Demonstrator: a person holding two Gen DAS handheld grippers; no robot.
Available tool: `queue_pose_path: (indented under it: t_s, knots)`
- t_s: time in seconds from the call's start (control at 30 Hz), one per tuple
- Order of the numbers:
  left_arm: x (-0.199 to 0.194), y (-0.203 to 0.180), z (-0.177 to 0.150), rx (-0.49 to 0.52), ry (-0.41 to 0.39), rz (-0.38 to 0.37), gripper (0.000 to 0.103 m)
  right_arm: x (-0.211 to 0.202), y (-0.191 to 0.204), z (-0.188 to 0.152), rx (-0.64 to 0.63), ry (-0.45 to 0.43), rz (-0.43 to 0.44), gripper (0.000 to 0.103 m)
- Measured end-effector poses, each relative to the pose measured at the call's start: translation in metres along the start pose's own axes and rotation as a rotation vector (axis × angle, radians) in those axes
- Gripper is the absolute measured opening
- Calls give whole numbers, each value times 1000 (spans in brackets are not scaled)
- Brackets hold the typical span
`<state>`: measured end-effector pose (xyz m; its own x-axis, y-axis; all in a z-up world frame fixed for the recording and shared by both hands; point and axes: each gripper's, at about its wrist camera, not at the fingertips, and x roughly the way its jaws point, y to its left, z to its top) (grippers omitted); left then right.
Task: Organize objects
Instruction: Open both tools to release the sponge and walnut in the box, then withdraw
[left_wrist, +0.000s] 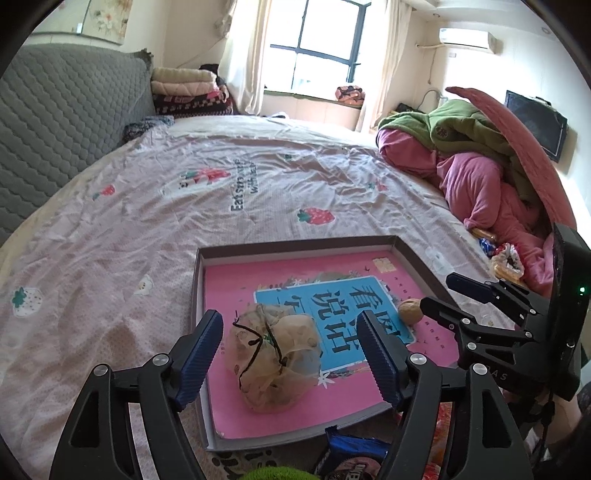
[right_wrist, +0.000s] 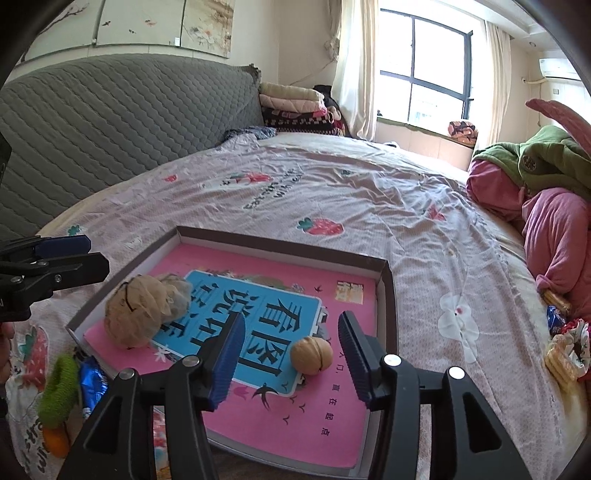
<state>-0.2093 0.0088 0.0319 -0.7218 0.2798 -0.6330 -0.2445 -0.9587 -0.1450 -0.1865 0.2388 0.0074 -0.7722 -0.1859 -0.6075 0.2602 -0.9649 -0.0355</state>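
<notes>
- On the bed, a shallow box lay on the strawberry-print sheet, with a pink book flat on its floor.
- My right gripper stood wide apart and held nothing; the walnut lay on the book's cover, straight ahead and between the two blue pads, touching neither.
- I judged the walnut's long axis ran roughly across the gap, so closing straight on it looked workable, though a round shell could roll away.
- My left gripper was also wide and empty, with the mesh pouch between its fingers, resting on the near left part of the book.
- The right hand was plainly the nearer one to the walnut; from the left camera the walnut sat off to the right, just beside the right gripper's tip.
- The box wall on the right stood near my right finger and could catch it if I drifted that way.
- Outside the box, at its near left edge, lay a blue wrapper and a green knitted thing; biscuits lay well apart on the right by the pink bedding.
</notes>
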Motion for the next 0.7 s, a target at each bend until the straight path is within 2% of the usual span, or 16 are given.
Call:
queue_pose_path:
  t_s: [0.47,0.7]
  knots:
    - [-39,-12,-9,36,-61,74,76,-27,15,2,-26,-48,34,57]
    - [-50,-14,-18,16,-60,69,76,-52,25,-4,-38,-85,43,57]
